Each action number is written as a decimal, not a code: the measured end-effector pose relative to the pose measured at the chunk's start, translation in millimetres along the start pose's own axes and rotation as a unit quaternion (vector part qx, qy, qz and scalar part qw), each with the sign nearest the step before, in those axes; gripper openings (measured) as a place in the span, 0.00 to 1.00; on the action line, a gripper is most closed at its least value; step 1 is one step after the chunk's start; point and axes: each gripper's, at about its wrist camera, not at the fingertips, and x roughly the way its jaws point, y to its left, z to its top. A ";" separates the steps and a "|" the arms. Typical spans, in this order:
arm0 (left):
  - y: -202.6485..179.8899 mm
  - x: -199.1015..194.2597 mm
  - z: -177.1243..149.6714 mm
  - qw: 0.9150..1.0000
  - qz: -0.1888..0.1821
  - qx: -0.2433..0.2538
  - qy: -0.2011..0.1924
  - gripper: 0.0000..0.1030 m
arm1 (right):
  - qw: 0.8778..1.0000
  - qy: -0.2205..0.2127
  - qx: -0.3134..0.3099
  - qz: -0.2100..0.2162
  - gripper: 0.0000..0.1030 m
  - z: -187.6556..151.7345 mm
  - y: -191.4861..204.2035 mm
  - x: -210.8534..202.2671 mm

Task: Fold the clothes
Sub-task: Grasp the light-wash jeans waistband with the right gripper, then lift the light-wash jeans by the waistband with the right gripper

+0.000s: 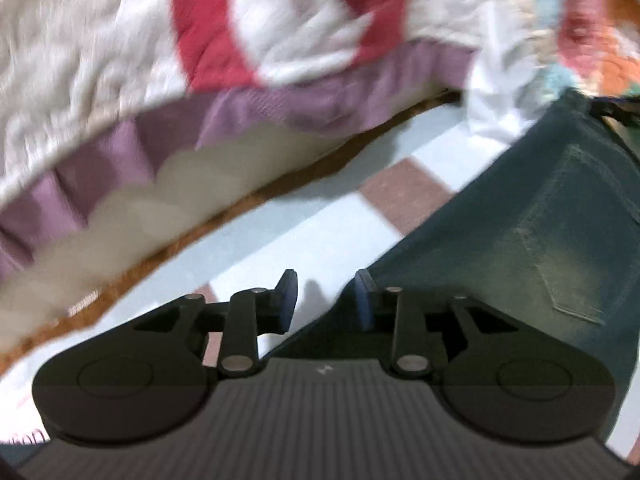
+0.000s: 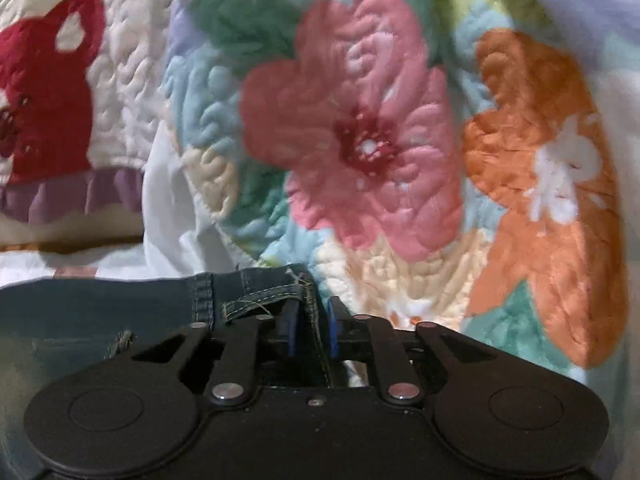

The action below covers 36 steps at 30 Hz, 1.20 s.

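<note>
**Jeans at the bed edge, right gripper straddling the waistband**

Dark denim jeans (image 2: 100, 304) hang at the near edge of a bed covered by a quilted bedspread (image 2: 360, 128). Denim is heavy, faded teal-blue, with pale contrast stitching; a back pocket (image 1: 580, 248) shows in the left wrist view, five-sided with a pointed bottom. In that view the jeans drape down past the bed edge over a tiled floor (image 1: 304, 224), pale blue-white squares with a reddish-brown square between.

Right gripper (image 2: 313, 334): black linkage arms, blue pads. Jaws partly spread, one either side of the waistband's seamed end, where a belt loop (image 2: 260, 300) with frayed thread ends lies across the band. Cloth sits between the pads; gaps show on both sides, so no firm pinch can be read.

Left gripper (image 1: 326, 300): same build, jaws partly spread. The right finger lies at or over the denim edge, the left finger over bare tile; the gap between them shows floor and shadow only. Nothing pinched.

Bedspread: puffy, stitched in wavy ridges, cream ground with big appliqué flowers — a pink flower (image 2: 352, 140) with dark red centre, an orange flower (image 2: 548, 200) with white centre, a deep red shape (image 2: 48, 112) at the far left, green and light-blue patches around. A purple ruffle (image 1: 280, 100) trims the hanging edge, pleated, with a beige scalloped layer below it. Left wrist view is motion-blurred, so quilt detail there is soft.
</note>
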 end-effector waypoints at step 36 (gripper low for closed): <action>9.1 -24.8 -75.8 0.998 -0.015 -0.008 0.052 0.62 | 0.942 -0.074 0.303 0.128 0.26 -88.8 -18.8 -94.3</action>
